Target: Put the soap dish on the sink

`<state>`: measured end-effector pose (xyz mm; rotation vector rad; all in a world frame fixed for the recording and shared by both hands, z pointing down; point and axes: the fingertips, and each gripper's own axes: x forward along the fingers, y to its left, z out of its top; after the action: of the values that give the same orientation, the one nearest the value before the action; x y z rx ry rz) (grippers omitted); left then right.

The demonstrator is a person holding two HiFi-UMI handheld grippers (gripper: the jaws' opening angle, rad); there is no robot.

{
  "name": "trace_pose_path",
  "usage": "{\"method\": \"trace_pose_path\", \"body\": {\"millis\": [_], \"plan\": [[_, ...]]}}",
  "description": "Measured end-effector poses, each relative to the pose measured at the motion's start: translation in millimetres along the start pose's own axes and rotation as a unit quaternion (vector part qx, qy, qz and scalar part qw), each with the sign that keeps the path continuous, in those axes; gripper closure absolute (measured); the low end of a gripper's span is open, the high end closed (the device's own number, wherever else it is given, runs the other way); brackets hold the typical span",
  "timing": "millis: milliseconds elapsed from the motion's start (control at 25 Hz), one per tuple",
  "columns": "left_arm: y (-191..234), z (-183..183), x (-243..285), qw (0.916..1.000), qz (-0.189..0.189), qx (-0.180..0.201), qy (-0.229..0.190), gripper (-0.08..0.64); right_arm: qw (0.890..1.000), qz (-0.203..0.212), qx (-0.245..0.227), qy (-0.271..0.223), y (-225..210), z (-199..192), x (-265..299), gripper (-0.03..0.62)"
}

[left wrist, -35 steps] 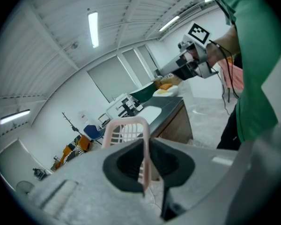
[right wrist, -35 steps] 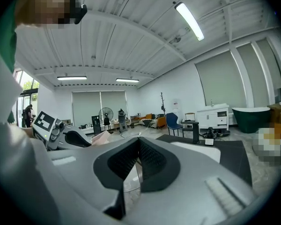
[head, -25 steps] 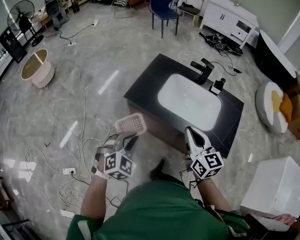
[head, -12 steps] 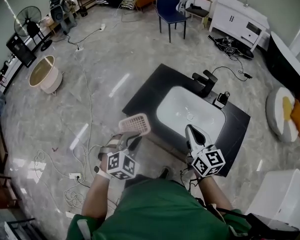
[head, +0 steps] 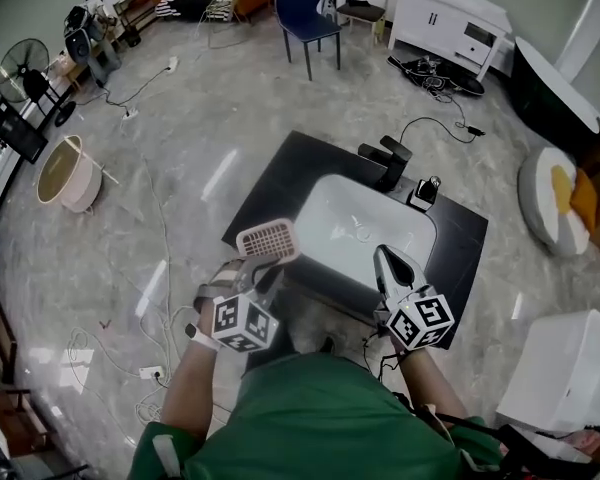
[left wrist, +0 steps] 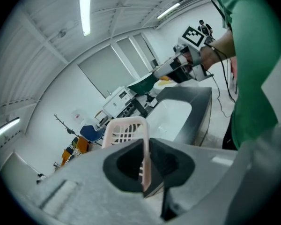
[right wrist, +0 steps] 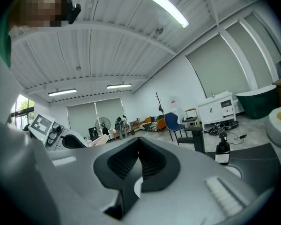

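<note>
A pink slotted soap dish (head: 268,240) is held flat in my left gripper (head: 261,273), just off the near left edge of the black counter (head: 280,168). In the left gripper view the soap dish (left wrist: 125,131) stands edge-on between the jaws, with the left gripper (left wrist: 145,165) shut on it. The white sink (head: 358,230) is set in the counter's middle. My right gripper (head: 390,265) hovers over the sink's near right rim. In the right gripper view the right gripper (right wrist: 139,165) shows its jaws together with nothing between them.
A black faucet (head: 390,160) and a soap bottle (head: 421,192) stand at the counter's far side. Cables (head: 150,308) trail over the floor at the left. A white box (head: 565,373) sits at the right, a blue chair (head: 305,8) beyond the counter.
The counter and sink have come closer beneath both grippers. The soap dish now hangs at the counter's near left edge. My right gripper has moved over the sink's rim.
</note>
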<state>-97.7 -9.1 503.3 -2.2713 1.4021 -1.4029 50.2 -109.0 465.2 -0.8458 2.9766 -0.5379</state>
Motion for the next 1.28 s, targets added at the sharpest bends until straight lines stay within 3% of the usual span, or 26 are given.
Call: {"method": "trace_pose_path", "body": {"millis": [320,520,960,1280], "plan": [[64.9,-11.8,48.1,0.9979,-0.043,0.035,-0.032,0.518,0.999,-0.054,0.001,-0.002,-17.9,22.6,44.8,0.595],[104.7,-16.7,94.4,0.9918,-0.091,0.067,-0.06,0.518,0.993,-0.116,0.012,0.009,-39.2,25.8,77.3,0.595],[157.3,-44.5,211.0,0.9624,-0.175,0.188,-0.088,0.518,0.97,-0.24,0.034,-0.011,-84.0,24.5,121.5,0.595],[185.3,-81.2,303.7,0.9505,-0.202,0.225,-0.073,0.518,0.958,-0.281,0.059,0.003,-105.9,2.0,122.6,0.595]]}}
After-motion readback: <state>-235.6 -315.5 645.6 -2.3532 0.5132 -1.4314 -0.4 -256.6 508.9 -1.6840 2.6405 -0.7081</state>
